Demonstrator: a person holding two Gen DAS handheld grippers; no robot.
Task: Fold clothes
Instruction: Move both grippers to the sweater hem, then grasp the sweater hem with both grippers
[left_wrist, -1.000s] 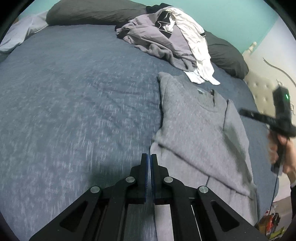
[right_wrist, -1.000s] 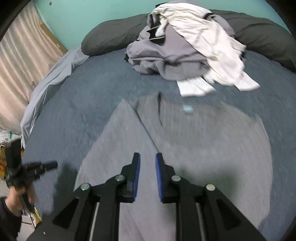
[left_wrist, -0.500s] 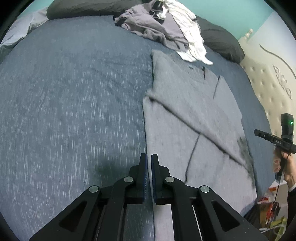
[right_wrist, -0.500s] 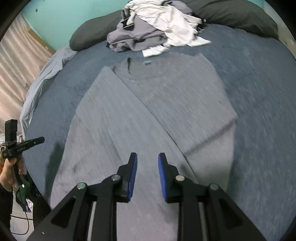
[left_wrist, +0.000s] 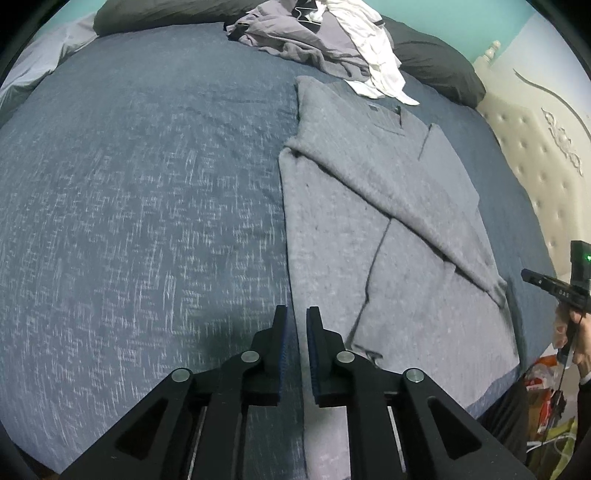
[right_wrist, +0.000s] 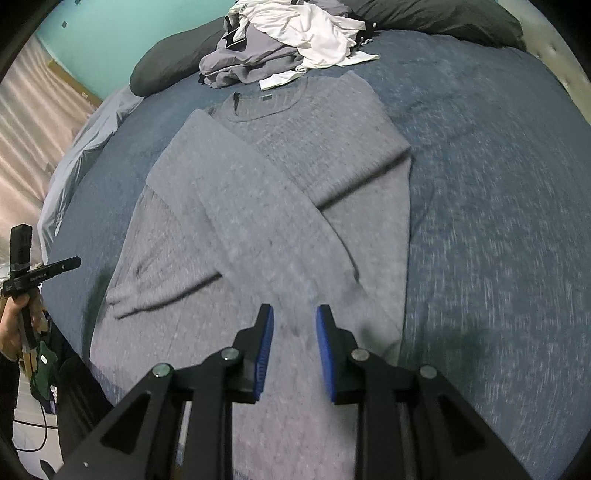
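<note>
A grey knit sweater (left_wrist: 369, 192) lies flat on the blue bed, neck toward the pillows, with both sleeves folded across its body (right_wrist: 280, 177). My left gripper (left_wrist: 296, 325) hovers over the sweater's side edge near the hem. Its jaws are slightly apart and hold nothing. My right gripper (right_wrist: 295, 325) is open over the lower middle of the sweater, just past the end of a folded sleeve. Each gripper shows in the other's view, held in a hand off the bed's edge: the right gripper (left_wrist: 532, 277) and the left gripper (right_wrist: 72, 263).
A pile of grey and white clothes (left_wrist: 317, 33) sits beyond the sweater's neck, seen again as the pile (right_wrist: 280, 40) in the right wrist view. Dark pillows (left_wrist: 436, 62) line the head of the bed. A white tufted headboard (left_wrist: 535, 177) and clutter on the floor (left_wrist: 546, 387) lie to one side.
Both grippers have drawn back from the neck end toward the hem, so the whole sweater now shows. The left jaws, pressed together a second ago, have parted slightly.
</note>
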